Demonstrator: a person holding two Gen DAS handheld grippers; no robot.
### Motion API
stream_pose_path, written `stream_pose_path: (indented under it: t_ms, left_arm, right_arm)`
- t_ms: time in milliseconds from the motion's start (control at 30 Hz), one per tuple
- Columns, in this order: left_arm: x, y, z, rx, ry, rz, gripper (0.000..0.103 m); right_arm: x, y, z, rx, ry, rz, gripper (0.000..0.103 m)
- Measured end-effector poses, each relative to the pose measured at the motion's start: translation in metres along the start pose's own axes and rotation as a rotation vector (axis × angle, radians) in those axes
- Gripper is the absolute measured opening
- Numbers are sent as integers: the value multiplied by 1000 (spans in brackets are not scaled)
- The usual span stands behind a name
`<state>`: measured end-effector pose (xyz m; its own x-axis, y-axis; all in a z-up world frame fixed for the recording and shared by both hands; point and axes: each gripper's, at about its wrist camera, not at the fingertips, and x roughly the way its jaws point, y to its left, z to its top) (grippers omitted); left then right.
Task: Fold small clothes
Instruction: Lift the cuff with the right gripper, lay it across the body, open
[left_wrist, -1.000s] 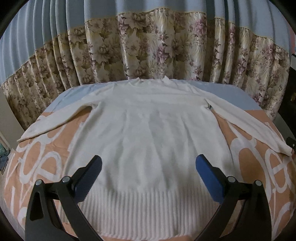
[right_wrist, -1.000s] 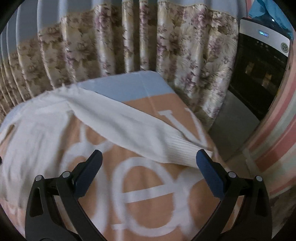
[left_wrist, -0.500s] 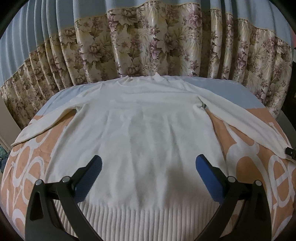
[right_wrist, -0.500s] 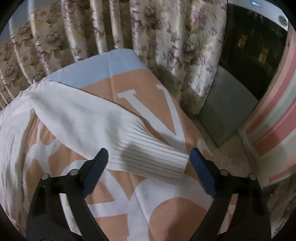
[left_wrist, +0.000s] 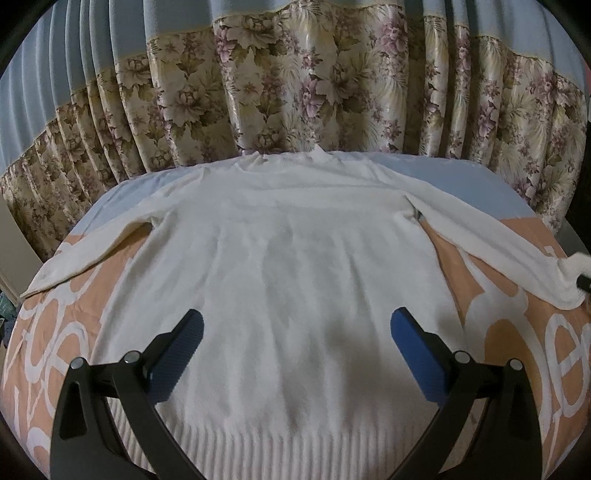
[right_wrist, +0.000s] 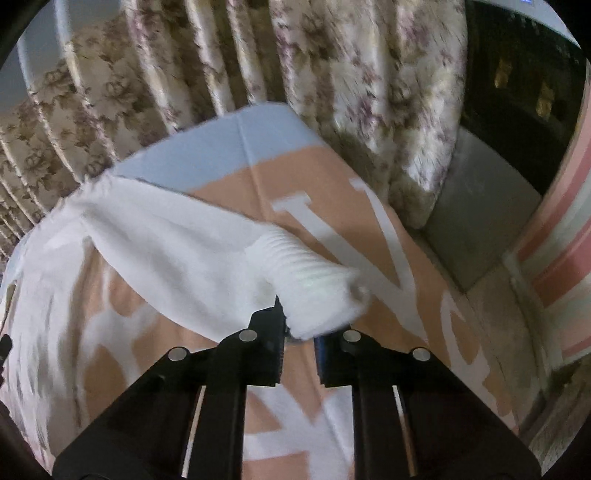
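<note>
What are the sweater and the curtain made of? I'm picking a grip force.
Sweater: looks like soft matte knit, maybe wool or acrylic; ribbed hem and ribbed cuff, which bunches between the closing right gripper jaws. Curtain: seems a woven floral fabric with slight sheen, possibly satin-like polyester; highlights run down its pleats.

1 sweater, 2 grippers, 1 bed cover, 1 curtain.

1 white knit sweater (left_wrist: 295, 266) with 2 sleeves lies on 1 orange-and-blue lettered bed cover (left_wrist: 517, 332); 1 floral curtain (left_wrist: 295, 85) hangs along the far edge; 2 grippers, the left gripper (left_wrist: 295, 350) and the right gripper (right_wrist: 299, 343), each have 2 blue-padded fingers (left_wrist: 413, 350); 1 black appliance (right_wrist: 517, 74) stands past the right corner.
</note>
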<state>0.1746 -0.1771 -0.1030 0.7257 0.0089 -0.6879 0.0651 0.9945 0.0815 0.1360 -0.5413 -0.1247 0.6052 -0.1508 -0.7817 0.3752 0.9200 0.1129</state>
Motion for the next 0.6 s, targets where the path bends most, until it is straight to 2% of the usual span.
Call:
stream_pose_path:
  t_ms: [133,333,400,600]
  left_arm:
    - [9,18,15,-3,-8,15,101]
    - [22,51,42,-7,-20,42,101]
    - [25,63,51,-6,-37,53,101]
    - [45,92,73,-11,-11,41,101]
  right_arm:
    - [-10,29,21,-29,-52,38,13]
    - [-2,92,53,-40,-88,136,12]
    - [2,112,60,-39,-96,162,12]
    - [23,182,80,-52,-94,239,12]
